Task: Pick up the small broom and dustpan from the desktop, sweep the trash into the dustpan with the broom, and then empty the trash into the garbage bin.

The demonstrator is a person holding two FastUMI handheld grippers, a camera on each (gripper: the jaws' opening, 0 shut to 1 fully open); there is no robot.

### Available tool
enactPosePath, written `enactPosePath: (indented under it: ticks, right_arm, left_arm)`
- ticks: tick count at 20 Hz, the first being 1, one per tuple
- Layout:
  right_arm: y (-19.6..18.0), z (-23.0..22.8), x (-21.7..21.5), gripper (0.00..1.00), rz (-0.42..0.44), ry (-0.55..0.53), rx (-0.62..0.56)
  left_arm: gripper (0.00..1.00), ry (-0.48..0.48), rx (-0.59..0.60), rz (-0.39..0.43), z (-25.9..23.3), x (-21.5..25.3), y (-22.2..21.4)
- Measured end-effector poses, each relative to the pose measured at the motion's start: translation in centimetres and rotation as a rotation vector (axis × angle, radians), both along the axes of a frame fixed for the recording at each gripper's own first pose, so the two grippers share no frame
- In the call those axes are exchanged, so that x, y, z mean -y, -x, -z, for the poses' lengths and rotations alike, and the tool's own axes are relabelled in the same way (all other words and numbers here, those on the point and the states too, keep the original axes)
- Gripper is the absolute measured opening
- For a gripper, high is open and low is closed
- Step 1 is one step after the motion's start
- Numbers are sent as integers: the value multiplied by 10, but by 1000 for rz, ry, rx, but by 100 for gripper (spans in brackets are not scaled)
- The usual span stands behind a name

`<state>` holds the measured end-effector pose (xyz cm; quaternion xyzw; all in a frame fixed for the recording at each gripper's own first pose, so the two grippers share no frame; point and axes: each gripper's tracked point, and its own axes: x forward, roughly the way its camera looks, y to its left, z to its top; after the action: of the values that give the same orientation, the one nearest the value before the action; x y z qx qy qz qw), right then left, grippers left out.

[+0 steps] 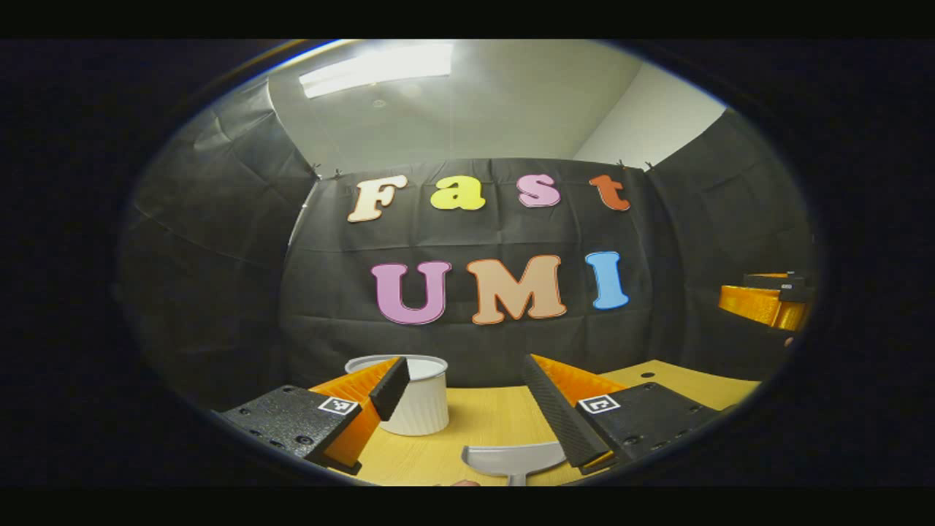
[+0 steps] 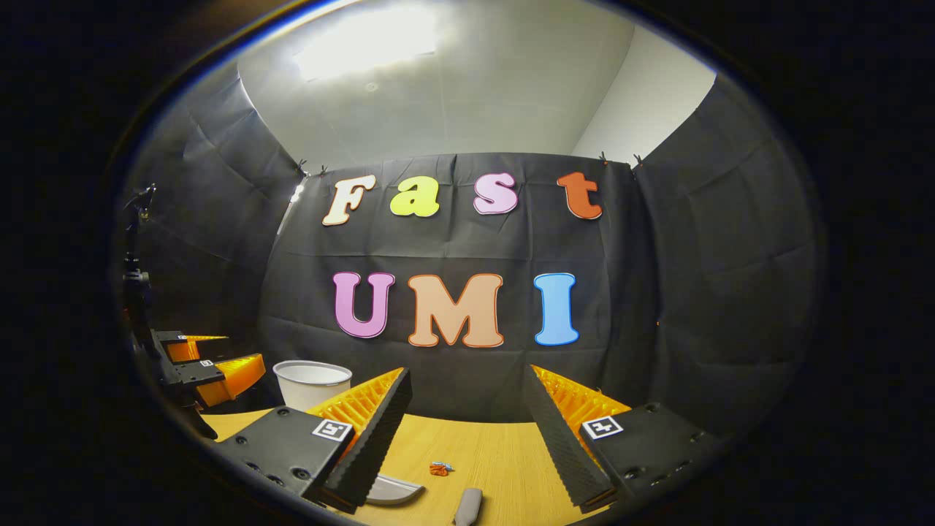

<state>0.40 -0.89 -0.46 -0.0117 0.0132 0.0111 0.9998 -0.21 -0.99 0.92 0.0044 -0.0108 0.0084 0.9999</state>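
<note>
In the left gripper view, my left gripper (image 1: 464,363) hangs open above the wooden table (image 1: 482,427), nothing between its fingers. A grey dustpan (image 1: 513,460) lies on the table just below and between them. In the right gripper view, my right gripper (image 2: 466,372) is also open and empty. Under it lie a small orange and blue scrap of trash (image 2: 440,468), the dustpan's edge (image 2: 394,489) and a grey handle (image 2: 467,506), probably the broom's. The white ribbed garbage bin (image 1: 422,400) stands at the table's back left.
The bin (image 2: 313,382) also appears left of my right gripper's fingers. The left gripper (image 2: 208,365) sits at the far left of the right gripper view, and the right gripper (image 1: 767,298) at the far right of the left gripper view. Black cloth walls close the booth.
</note>
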Motion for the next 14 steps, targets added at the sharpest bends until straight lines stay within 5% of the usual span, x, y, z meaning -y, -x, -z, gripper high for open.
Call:
enactPosePath:
  ticks: [14]
  right_arm:
    - [-3, 13, 18, 98, -1, 8, -37]
  left_arm:
    - [93, -25, -7, 15, 2, 20, 0]
